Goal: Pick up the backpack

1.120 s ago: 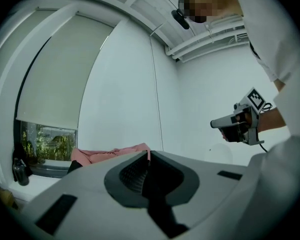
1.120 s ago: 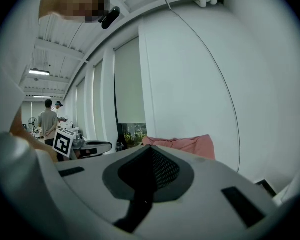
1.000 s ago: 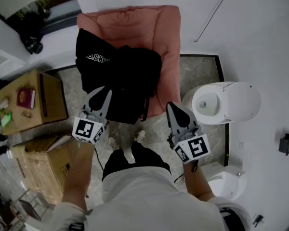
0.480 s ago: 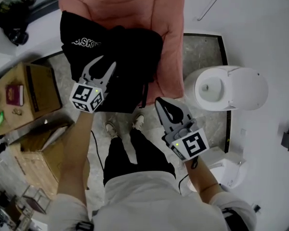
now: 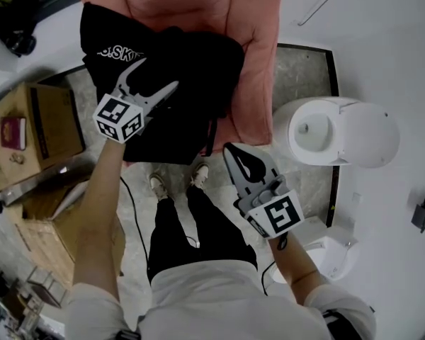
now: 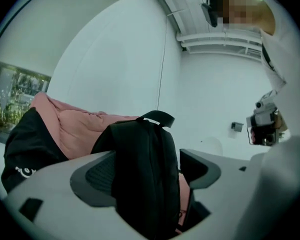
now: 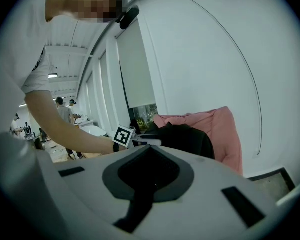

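A black backpack (image 5: 191, 83) leans upright on a pink cushioned seat (image 5: 251, 55). My left gripper (image 5: 153, 76) is over the backpack's near left side. Its jaws have just been opening and now stand wide. In the left gripper view the backpack (image 6: 145, 169) with its top handle (image 6: 157, 118) stands between the two fingers (image 6: 97, 176), and no pad visibly presses on it. My right gripper (image 5: 239, 154) hangs lower, off the seat's front right corner, shut with nothing in it. Its tips (image 7: 149, 151) meet in the right gripper view.
A black garment with white print (image 5: 106, 44) lies on the seat to the backpack's left. Cardboard boxes (image 5: 46, 119) stand at the left. A white round unit (image 5: 343, 129) stands at the right. The person's shoes (image 5: 177, 183) are just in front of the seat.
The left gripper moved forward onto the backpack and its jaws went from shut to wide open. The right gripper sank a little and stayed shut.
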